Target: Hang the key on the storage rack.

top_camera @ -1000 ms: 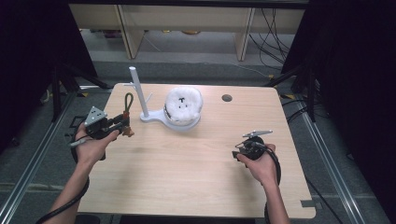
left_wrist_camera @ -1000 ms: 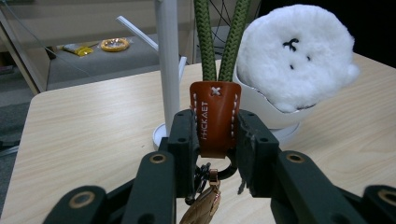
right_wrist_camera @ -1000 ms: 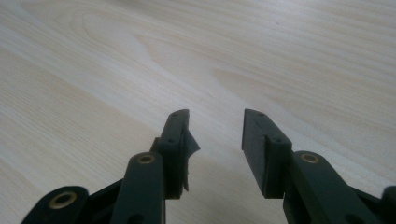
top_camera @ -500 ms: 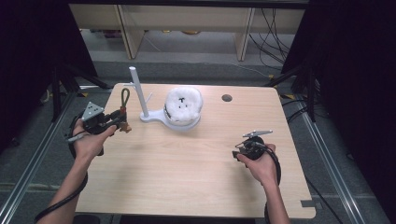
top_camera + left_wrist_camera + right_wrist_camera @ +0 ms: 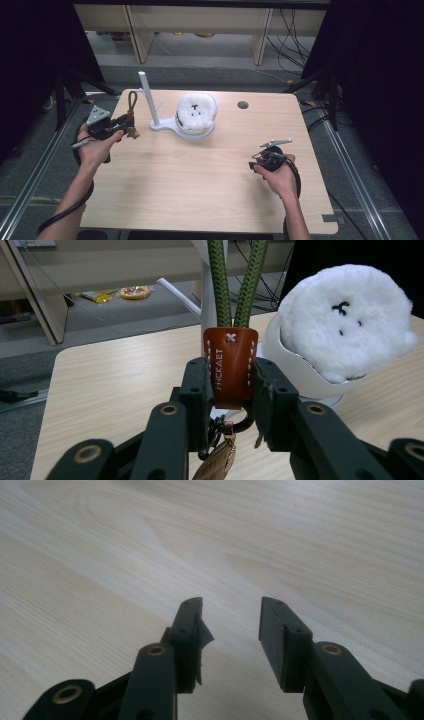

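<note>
Left tongs [image 5: 129, 121], since shifted left, around keychain [image 5: 229, 365], near stand [image 5: 150, 102].

This looks like a lab or recording studio set up for data capture. A pale wooden table [image 5: 210, 175] sits inside a frame of metal rails [image 5: 30, 185], with black curtains [image 5: 380, 75] hanging at nine and three o'clock. At twelve o'clock, beyond the table, loose cables [image 5: 290, 30] trail across a grey floor [image 5: 210, 75] beneath the legs of plain wooden furniture [image 5: 135, 30].
</note>
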Tool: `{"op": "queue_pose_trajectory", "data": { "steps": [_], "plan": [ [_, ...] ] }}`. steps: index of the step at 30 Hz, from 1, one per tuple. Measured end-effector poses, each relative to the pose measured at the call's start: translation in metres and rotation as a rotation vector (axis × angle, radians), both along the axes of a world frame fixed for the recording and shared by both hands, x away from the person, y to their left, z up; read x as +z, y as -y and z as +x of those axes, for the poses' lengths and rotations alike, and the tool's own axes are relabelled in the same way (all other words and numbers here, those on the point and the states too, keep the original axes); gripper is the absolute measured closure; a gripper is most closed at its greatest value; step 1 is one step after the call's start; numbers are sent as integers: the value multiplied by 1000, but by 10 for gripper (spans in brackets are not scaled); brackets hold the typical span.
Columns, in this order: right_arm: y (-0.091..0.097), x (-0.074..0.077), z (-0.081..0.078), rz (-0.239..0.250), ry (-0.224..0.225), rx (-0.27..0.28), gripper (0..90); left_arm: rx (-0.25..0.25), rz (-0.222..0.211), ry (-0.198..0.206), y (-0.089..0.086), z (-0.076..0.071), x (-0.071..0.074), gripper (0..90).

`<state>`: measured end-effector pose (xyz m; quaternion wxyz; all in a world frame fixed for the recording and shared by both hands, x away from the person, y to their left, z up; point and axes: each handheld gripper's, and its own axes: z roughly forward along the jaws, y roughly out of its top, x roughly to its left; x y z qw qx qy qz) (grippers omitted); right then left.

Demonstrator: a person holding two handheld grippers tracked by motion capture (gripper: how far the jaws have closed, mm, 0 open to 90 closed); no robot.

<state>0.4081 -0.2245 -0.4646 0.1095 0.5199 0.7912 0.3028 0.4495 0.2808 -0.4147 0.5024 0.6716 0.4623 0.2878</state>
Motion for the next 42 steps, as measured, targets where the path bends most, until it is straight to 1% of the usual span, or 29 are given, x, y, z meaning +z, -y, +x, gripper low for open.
{"op": "queue_pose_trajectory", "data": {
  "steps": [10,11,21,22,23,24,28,29,31,32,37,38,39,42],
  "plan": [
    [0,1,0,1,0,0,621,11,-5,-5,-3,8,1,690],
    [1,2,0,-5,-13,3,621,12,-7,-8,-3,9,1,690],
    [1,2,0,-4,-13,2,621,24,-11,-20,-6,17,1,690],
    [1,0,0,-14,5,-5,621,24,-13,-25,-7,19,0,690],
    [1,0,0,-14,5,-5,621,24,-13,-25,-7,19,0,690],
    [1,1,0,3,-3,1,621,28,-14,-29,-7,21,-1,690],
    [1,1,0,4,-5,3,621,31,-18,-37,-8,23,-3,689],
    [1,2,0,-9,-17,8,621,33,-21,-39,-7,24,-4,689],
    [1,2,0,-7,-15,7,621,30,-21,-43,-7,25,-5,689],
    [1,0,0,1,-2,3,621,32,-27,-47,-6,27,-6,689],
    [0,0,0,3,-1,-2,620,32,-30,-56,-6,29,-8,689],
    [1,0,-1,1,-4,3,621,31,-28,-59,-6,29,-8,689],
    [1,2,0,-5,-19,6,620,31,-30,-62,-5,30,-9,689],
    [1,2,-1,-11,-19,3,620,30,-37,-68,-4,32,-10,688]
  ]
}}
